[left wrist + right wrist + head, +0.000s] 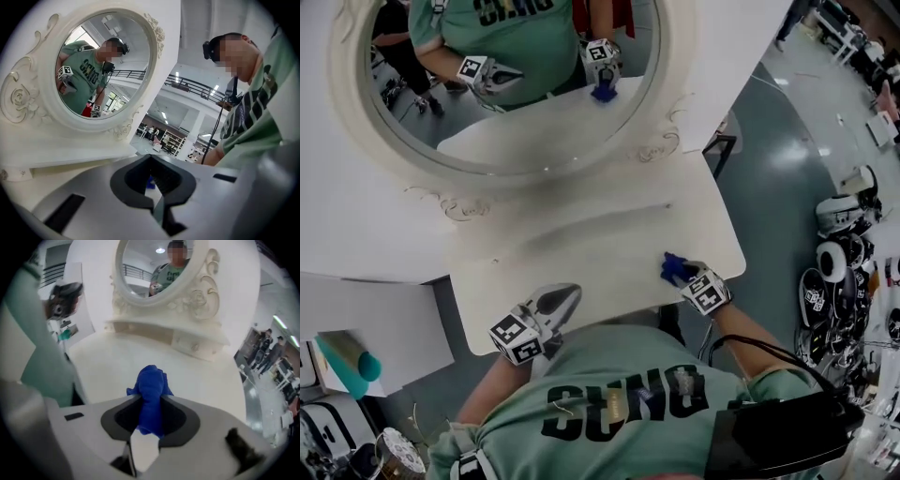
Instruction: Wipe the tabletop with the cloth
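Plainly soft and light: a blue cloth (151, 394), bunched into a loose wad, likely to fold and spread under slight pressure rather than slide like a stiff pad. Probably little risk of slipping or damage, though apt to trail or snag if gripped by a corner. Best taken at the gathered middle, with a loose lobe left ahead of the tips to meet the surface. Sits near the front right edge of the white tabletop (581, 239), at or just above it; contact not certain from either view.

Pinched by the right gripper (682, 276), jaws closed down to the thickness of the wad, a twisted band of fabric running back between them and a puff sticking out in front.

Off to the other side, the left gripper (562, 298) over the front left edge, jaws brought together, nothing between them, touching nothing.

Beyond, an oval mirror (516, 84) in a carved white frame at the back of the table, well apart from the cloth.
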The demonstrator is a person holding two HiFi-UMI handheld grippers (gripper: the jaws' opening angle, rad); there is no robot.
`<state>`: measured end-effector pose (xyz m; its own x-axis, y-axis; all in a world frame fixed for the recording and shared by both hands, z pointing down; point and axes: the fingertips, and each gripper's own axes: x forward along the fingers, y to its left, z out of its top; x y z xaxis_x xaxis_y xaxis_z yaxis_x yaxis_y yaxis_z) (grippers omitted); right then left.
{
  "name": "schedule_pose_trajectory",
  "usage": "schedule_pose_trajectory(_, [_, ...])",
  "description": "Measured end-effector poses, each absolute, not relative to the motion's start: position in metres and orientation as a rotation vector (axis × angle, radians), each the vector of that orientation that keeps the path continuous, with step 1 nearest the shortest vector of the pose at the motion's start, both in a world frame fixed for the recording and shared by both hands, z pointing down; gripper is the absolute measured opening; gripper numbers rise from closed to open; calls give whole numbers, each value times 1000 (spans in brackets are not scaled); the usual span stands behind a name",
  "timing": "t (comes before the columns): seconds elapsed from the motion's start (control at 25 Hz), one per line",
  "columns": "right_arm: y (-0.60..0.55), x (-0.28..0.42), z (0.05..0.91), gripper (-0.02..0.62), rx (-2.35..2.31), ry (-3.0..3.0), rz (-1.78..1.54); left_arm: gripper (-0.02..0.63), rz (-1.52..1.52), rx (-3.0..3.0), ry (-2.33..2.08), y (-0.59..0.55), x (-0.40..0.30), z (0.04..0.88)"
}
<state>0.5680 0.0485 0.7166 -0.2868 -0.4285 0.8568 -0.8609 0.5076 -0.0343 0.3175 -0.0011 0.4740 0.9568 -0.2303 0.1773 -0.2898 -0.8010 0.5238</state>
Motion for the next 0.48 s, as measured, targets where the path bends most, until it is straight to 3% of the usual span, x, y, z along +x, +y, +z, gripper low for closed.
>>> schedule_pose_trajectory(0.2, [-95,617,724,104,1242,-1823,539,2,187,2522,-488,6,305,474])
schedule_pose_trajectory(0.48, [-124,623,733,110,1206,-1875,468,2,217,2469,-671,16,296,478])
